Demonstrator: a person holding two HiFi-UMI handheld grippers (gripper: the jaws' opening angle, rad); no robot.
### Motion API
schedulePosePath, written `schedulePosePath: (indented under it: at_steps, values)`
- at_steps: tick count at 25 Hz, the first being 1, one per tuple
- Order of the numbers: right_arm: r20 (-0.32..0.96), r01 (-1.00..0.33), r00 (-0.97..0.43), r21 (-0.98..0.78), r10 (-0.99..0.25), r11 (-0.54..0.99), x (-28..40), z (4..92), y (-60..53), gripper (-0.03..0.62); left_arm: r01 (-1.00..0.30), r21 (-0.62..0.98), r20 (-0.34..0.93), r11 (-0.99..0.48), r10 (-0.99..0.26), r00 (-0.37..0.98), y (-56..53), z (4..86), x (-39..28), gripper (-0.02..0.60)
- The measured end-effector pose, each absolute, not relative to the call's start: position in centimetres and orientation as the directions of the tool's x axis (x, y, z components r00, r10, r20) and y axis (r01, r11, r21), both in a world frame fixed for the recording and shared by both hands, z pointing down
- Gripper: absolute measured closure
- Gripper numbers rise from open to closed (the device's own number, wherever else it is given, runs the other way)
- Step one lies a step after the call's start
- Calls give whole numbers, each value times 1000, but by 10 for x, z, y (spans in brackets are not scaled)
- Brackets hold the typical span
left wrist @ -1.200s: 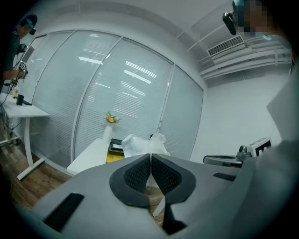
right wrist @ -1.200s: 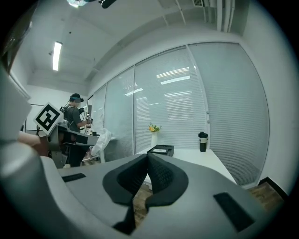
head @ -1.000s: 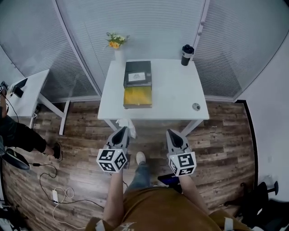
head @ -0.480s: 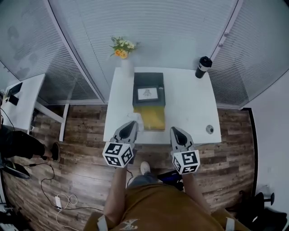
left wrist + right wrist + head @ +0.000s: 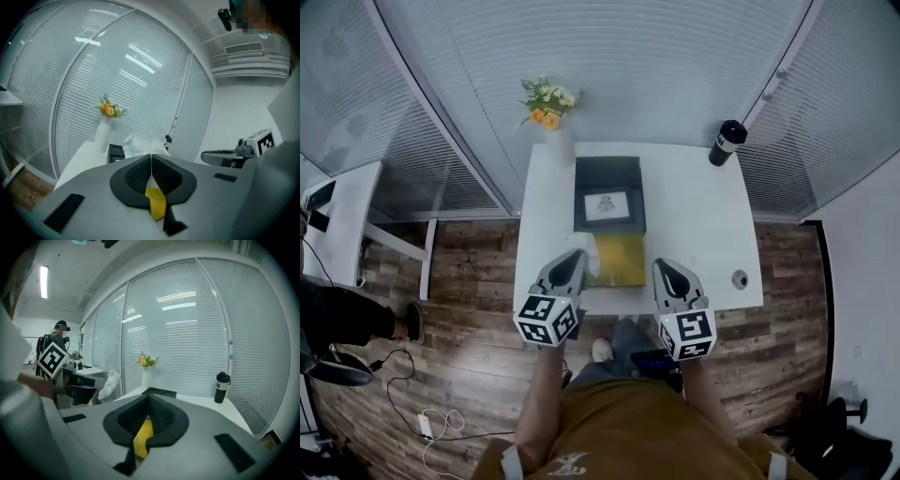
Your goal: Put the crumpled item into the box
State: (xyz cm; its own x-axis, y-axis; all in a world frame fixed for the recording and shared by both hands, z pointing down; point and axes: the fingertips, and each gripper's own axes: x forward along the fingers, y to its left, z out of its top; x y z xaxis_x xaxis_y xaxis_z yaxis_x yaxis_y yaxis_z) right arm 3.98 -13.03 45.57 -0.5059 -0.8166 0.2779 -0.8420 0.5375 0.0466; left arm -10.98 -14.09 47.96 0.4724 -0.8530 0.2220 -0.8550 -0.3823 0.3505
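Observation:
The box lies on the white table, its dark lid folded back and its yellow inside facing up. My left gripper is shut on a white crumpled item, which hovers over the box's near left corner. In the left gripper view the crumpled item bulges out above the closed jaws of the left gripper. My right gripper hangs over the table's front edge, right of the box, shut with nothing in it. In its own view the right gripper points at the lid.
A white vase with flowers stands at the table's far left corner and a dark bottle at the far right. A small round fitting sits near the front right edge. A second desk stands to the left; cables lie on the wooden floor.
The table has come closer under me. Both grippers moved from over the floor to over the table's front edge, and the crumpled item now hangs at the open box.

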Motion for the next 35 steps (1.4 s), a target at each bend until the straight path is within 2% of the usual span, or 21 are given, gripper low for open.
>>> schedulePosePath:
  at_steps: [13, 35]
  values:
    - [325, -843, -490, 62, -809, 535, 39, 478, -165, 582, -856, 363, 230, -368, -855, 465, -181, 485, -117, 549]
    - [448, -820, -514, -8, -731, 572, 52, 549, -172, 582, -857, 387, 368, -340, -796, 481, -182, 552, -97, 550]
